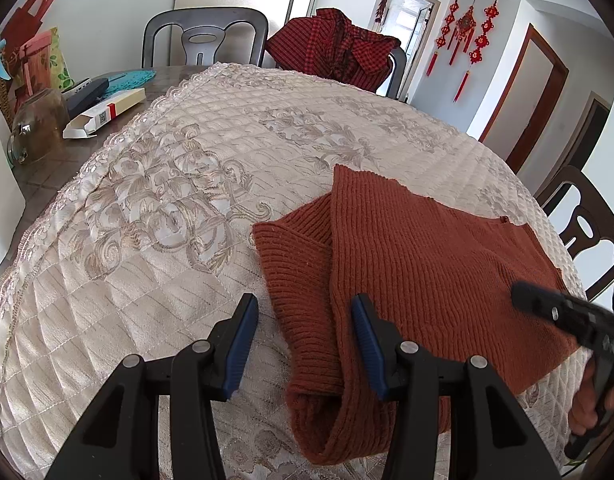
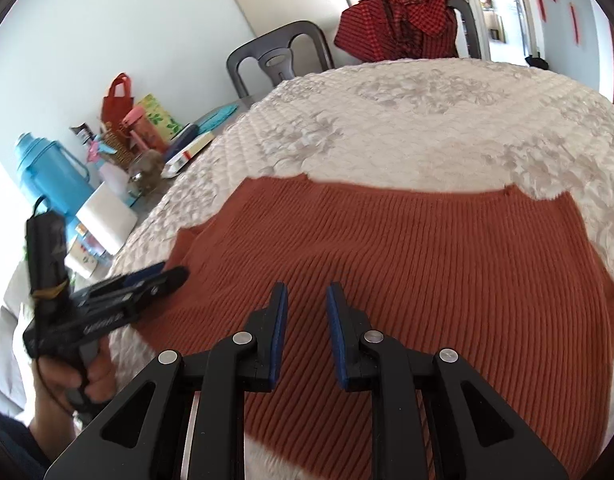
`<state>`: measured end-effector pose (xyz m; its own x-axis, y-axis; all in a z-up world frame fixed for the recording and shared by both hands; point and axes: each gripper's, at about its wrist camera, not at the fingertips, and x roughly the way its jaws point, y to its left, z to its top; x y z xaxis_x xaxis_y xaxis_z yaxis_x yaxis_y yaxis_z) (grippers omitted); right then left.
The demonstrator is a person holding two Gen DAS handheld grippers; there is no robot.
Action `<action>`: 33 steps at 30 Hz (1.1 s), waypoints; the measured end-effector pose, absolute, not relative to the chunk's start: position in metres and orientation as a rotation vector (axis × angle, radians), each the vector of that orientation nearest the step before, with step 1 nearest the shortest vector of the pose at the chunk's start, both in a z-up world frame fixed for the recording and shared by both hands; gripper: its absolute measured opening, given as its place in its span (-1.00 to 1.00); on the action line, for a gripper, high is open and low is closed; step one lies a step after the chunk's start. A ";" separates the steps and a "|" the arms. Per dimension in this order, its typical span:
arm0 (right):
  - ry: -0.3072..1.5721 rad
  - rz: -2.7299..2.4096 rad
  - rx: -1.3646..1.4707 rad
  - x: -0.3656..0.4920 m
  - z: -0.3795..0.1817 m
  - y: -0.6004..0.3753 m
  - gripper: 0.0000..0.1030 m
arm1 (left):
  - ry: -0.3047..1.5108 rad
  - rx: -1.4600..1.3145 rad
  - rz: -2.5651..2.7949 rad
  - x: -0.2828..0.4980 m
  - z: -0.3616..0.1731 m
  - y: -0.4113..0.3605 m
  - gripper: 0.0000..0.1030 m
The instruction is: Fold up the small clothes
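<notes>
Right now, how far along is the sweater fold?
Done: one side of the rust sweater is folded over its body on the quilted cloth. In hand: nothing; left gripper and right gripper are both open above it. Left: the remaining folds.

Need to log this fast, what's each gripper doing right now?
Left gripper: open, holding nothing, over the rust sweater's folded edge.
Right gripper: open narrowly, empty, above the sweater.
</notes>
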<state>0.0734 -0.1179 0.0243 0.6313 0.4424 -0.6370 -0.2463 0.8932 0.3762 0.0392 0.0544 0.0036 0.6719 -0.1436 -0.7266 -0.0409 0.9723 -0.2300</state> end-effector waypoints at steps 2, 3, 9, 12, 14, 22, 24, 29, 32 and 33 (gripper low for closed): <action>0.809 0.416 0.256 0.067 0.021 -0.115 -0.60 | 0.834 -0.237 -0.059 0.039 0.003 0.055 0.00; 0.817 0.422 0.247 0.064 0.019 -0.113 -0.59 | 0.834 -0.236 -0.059 0.039 0.004 0.054 0.00; 0.808 0.430 0.221 0.049 0.019 -0.112 -0.55 | 0.834 -0.234 -0.057 0.040 0.003 0.055 0.00; 0.809 0.445 0.217 0.045 0.019 -0.111 -0.54 | 0.831 -0.246 -0.063 0.041 0.003 0.057 0.00; 0.814 0.449 0.217 0.047 0.013 -0.112 -0.54 | 0.831 -0.260 -0.084 0.042 0.004 0.057 0.00; 0.811 0.449 0.276 0.059 0.012 -0.118 -0.54 | 0.831 -0.331 -0.146 0.046 0.003 0.056 0.00; 0.808 0.450 0.281 0.059 0.011 -0.118 -0.54 | 0.829 -0.341 -0.154 0.045 0.003 0.056 0.00; 0.791 0.467 0.298 0.057 0.009 -0.121 -0.54 | 0.825 -0.326 -0.155 0.040 0.003 0.049 -0.12; 0.791 0.472 0.308 0.058 0.009 -0.122 -0.54 | 0.823 -0.354 -0.144 0.040 0.002 0.052 -0.26; 0.791 0.471 0.308 0.057 0.009 -0.122 -0.54 | 0.823 -0.371 -0.144 0.039 0.001 0.054 -0.29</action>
